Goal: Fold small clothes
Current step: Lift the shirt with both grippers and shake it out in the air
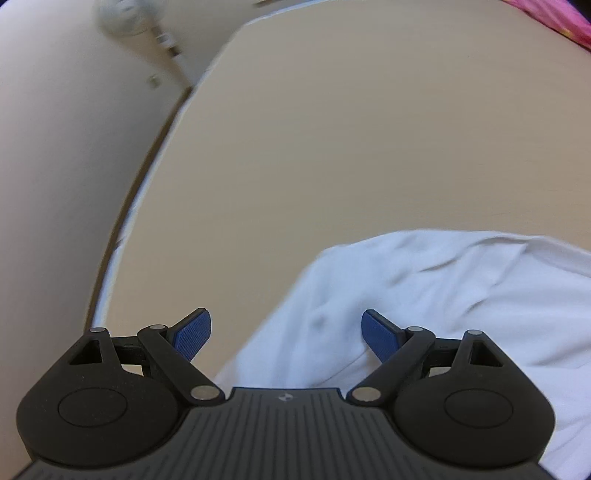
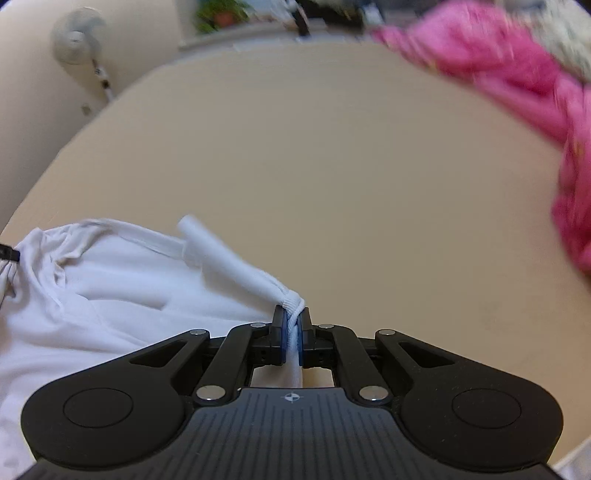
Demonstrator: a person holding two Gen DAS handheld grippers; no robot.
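Note:
A white garment [image 1: 443, 295] lies rumpled on the beige table [image 1: 351, 129] at the lower right of the left wrist view. My left gripper [image 1: 286, 334] is open and empty, hovering over the garment's left edge. In the right wrist view the same white garment [image 2: 110, 295] spreads at lower left. My right gripper [image 2: 291, 328] is shut on a ribbed hem of it, and the cloth pulls up in a ridge toward the pads.
A pile of pink clothes [image 2: 517, 92] lies at the table's far right, also seen in the left wrist view [image 1: 554, 18]. A standing fan [image 2: 77, 40] is beyond the table's left edge. Beige table surface [image 2: 332, 166] stretches ahead.

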